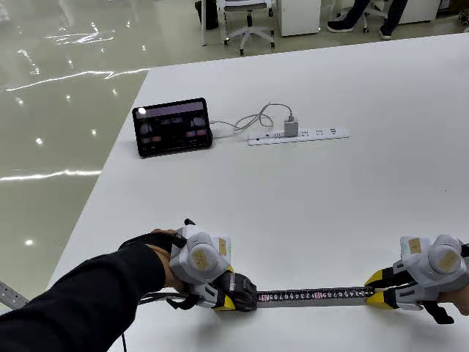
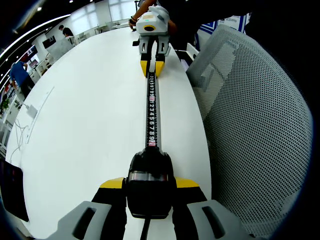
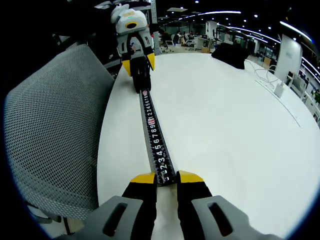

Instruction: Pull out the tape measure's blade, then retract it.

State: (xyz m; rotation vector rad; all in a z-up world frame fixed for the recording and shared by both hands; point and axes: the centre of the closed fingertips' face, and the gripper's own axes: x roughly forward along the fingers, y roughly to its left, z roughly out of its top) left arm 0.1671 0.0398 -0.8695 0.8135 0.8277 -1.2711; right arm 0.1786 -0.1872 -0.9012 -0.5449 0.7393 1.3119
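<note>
A black tape measure case rests low over the white table, with my left gripper shut on it. Its dark blade, printed with white numbers, runs straight out to the right. My right gripper is shut on the blade's end. In the right gripper view the case sits far off between the left gripper's yellow tips. The left gripper view shows the right gripper pinching the far end.
A black tablet stands at the back left of the table. A white power strip with a charger and cable lies beside it. A grey mesh chair back stands close to the table's near edge.
</note>
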